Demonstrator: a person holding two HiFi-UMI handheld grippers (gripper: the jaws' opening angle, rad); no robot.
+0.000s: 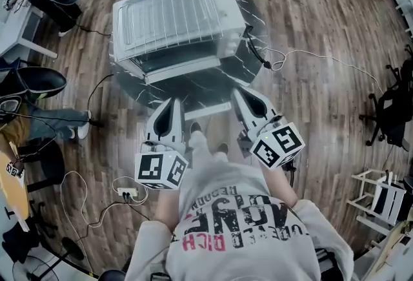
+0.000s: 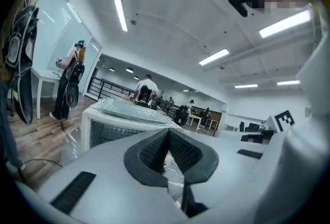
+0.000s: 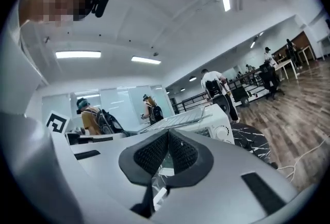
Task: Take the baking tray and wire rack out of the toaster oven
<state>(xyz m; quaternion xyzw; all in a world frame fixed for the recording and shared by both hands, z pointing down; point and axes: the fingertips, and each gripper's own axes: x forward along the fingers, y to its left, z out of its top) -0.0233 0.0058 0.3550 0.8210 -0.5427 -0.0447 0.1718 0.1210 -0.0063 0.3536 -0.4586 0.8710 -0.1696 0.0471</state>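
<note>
**Status.** State of left gripper (image 1: 173,103): closed, pads together, nothing between them, as confirmed in the left gripper view (image 2: 168,133). State of right gripper (image 1: 239,93): likewise closed and empty (image 3: 168,134). Both held near the body, well apart from the white box-shaped toaster oven (image 1: 230,18) on the round dark marbled glass worktop (image 1: 193,91).

**Location of task items.** Silver wire rack (image 1: 169,16): flat on the oven roof, outside the cavity. Baking tray: not identifiable, possibly under the rack, possibly inside behind the door.

**Hazards, as judged.**
- Loose rack on the roof: liable to slide off on any bump or tug to the housing. Avoid pushing the oven body.
- Smooth glass worktop: probably low friction. Expect creep of the oven toward the edge under a hard pull.
- Closed jaws: no grasp possible. Open fully before approaching any rim.
- Black power cable (image 1: 257,52) beside the oven's right side: snag risk for the right gripper. Keep clear.
- Thin rim of tray or rack: prone to slip from a shallow pinch. Seat deep between the pads.
</note>
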